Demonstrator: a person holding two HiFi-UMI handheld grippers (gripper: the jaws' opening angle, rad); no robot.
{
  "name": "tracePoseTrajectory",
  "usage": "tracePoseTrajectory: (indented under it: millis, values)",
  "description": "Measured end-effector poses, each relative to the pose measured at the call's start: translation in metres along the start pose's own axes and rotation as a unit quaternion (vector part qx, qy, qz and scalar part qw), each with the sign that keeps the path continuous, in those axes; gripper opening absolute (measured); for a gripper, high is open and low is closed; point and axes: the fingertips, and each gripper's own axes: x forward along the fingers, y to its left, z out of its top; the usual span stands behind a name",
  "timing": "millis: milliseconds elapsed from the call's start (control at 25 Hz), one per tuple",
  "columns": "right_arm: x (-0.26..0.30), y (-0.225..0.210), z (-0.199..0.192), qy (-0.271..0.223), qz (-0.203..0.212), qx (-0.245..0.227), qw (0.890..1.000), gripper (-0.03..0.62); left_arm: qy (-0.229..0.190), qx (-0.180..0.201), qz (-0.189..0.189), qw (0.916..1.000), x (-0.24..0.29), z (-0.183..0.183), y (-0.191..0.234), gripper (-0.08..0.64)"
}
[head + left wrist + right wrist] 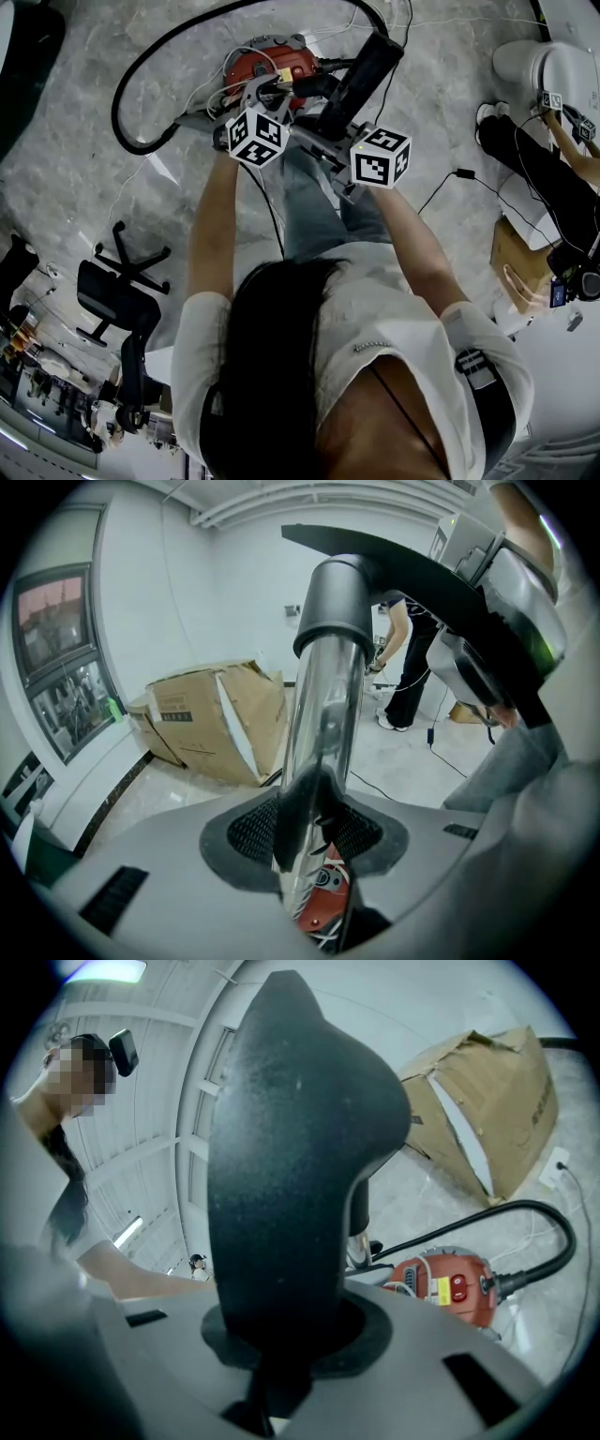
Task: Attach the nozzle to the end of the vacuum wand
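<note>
Pinching nozzle (300,1147) in right tool (281,1354), just right of vacuum (272,64); pinching chrome wand (323,714) in left tool (309,846), over vacuum, its grey collar (333,602) near nozzle, contact unclear. Hose (141,84) looped on floor (75,187) left of vacuum; cardboard box (216,719) well apart.

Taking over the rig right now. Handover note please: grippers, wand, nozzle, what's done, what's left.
Left gripper: shut on the wand, the shiny tube between its pads.
Right gripper: shut on the black nozzle.
Both parts are held up over the red vacuum body, which is on the floor.
Done: both parts are in hand and the nozzle is at the wand's far end, where a grey collar sits over the tube.
Left: can't tell if the joint is fully seated. Probably push together, check, then release.
</note>
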Motion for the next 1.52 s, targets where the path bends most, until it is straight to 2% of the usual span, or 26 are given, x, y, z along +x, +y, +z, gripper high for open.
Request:
tracePoseTrajectory:
  millis: [440,560,760,1160,1360,1520]
  values:
    - [0.003,0.001,0.0,-0.002,-0.021,-0.021,1.0,0.077,0.001,0.012,-0.005,0.9999,-0.002,0.001,0.0,0.136]
    - [0.002,0.0,-0.002,0.016,-0.025,-0.037,0.999,0.077,0.002,0.017,-0.007,0.9998,-0.002,0.001,-0.001,0.135]
    - [-0.001,-0.001,-0.005,0.047,-0.009,-0.065,0.997,0.077,0.004,0.018,-0.018,0.9997,-0.001,0.002,-0.002,0.135]
    - [-0.002,-0.015,-0.008,0.087,-0.036,-0.165,0.982,0.077,0.008,0.017,-0.043,0.9989,-0.003,0.001,-0.003,0.135]
    - [-0.003,-0.024,-0.01,0.108,-0.056,-0.219,0.968,0.077,0.011,0.015,-0.047,0.9987,-0.004,0.001,-0.003,0.135]
    - [-0.001,-0.025,-0.009,0.109,-0.071,-0.222,0.966,0.077,0.009,0.001,-0.044,0.999,-0.005,0.002,-0.001,0.136]
